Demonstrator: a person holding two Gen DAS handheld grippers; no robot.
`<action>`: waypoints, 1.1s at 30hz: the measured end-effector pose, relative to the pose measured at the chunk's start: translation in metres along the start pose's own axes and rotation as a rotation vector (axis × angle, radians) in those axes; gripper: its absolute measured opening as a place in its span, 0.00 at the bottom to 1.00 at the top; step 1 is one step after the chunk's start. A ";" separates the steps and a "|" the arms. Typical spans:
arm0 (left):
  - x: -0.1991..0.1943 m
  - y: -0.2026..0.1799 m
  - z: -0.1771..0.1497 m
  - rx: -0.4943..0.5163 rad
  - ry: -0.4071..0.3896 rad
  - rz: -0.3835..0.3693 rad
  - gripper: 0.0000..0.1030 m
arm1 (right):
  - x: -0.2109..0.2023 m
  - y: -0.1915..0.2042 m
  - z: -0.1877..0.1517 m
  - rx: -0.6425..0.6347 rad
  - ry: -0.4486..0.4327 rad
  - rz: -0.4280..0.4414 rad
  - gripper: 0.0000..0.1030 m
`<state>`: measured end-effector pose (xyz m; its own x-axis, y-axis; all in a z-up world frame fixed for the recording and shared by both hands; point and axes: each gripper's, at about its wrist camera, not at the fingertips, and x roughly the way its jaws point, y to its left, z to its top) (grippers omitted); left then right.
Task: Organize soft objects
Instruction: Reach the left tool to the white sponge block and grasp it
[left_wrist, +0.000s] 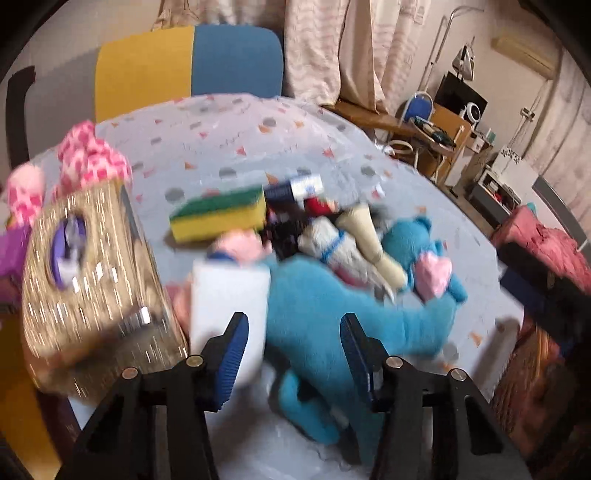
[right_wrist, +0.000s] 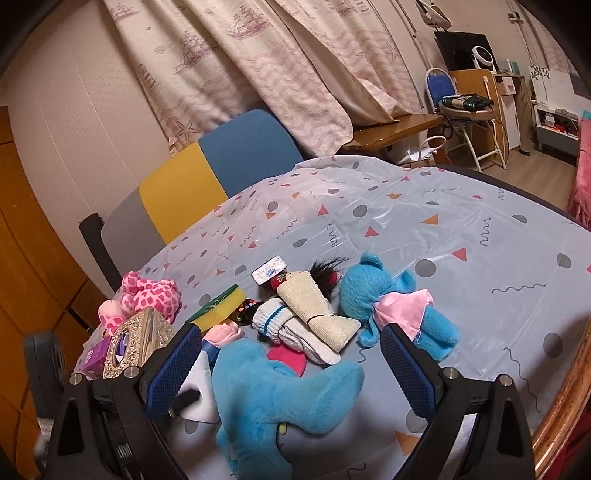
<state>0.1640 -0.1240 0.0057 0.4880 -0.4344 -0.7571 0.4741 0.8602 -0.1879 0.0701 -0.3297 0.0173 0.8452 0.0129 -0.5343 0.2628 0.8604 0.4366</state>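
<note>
Hovering half-open left gripper and wide-open right gripper astride blue plush, gripping nothing; socks, sponge, teddy still heaped unsorted.

The whole left wrist view is smeared by motion: the glittery tissue box reads as streaks, and print on the small packet cannot be made out. The large blue plush is part covered by gripper frames in both views. The white block lies half hidden behind a pad. A purple box is mostly screened.
</note>
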 end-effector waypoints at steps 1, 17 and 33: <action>0.000 -0.001 0.010 0.007 -0.010 0.006 0.52 | 0.000 -0.001 0.000 0.004 0.001 0.005 0.97; 0.038 -0.019 0.033 0.193 0.146 -0.004 0.59 | 0.002 -0.007 0.001 0.042 0.019 0.016 0.97; -0.045 -0.026 -0.069 0.085 0.093 -0.263 0.64 | 0.001 -0.003 0.000 0.016 0.014 -0.017 0.96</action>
<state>0.0793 -0.1081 0.0021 0.2728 -0.6099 -0.7441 0.6374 0.6939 -0.3351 0.0699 -0.3322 0.0156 0.8339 0.0057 -0.5519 0.2844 0.8525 0.4386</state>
